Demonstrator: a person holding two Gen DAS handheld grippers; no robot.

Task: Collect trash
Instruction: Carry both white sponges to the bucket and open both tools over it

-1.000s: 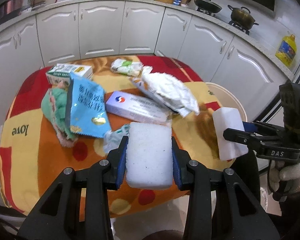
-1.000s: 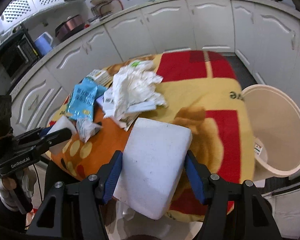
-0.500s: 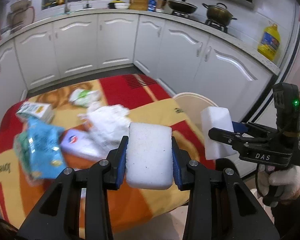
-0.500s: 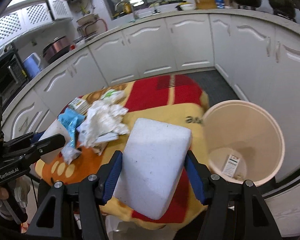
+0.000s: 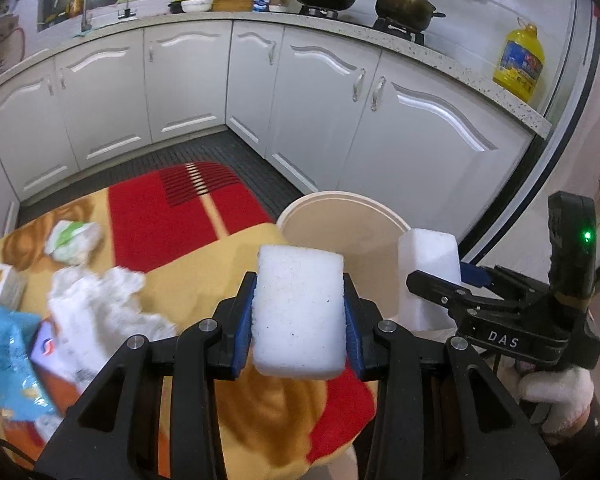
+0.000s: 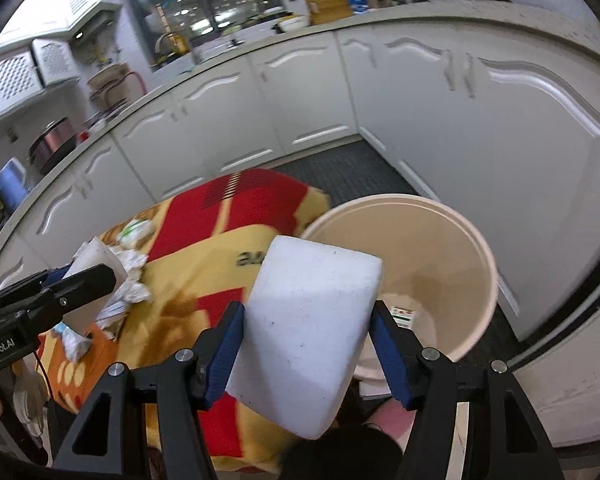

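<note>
Evidently each gripper carries a white foam block: the left gripper [image 5: 299, 311] is clamped on the smaller foam block [image 5: 298, 312], the right gripper [image 6: 308, 344] on the larger foam block [image 6: 308, 332], both pinched between blue pads. Beyond them stands the beige bin [image 6: 472, 240] just off the blanket-covered table's [image 5: 204, 216] corner (a small carton already lies inside). More trash, tissue [image 5: 96, 304] and a blue packet [image 5: 4, 356], waits toward the table's far edge. To finish well, I would bring each block fully over the rim before letting go, one at a time, so neither bounces off.
</note>
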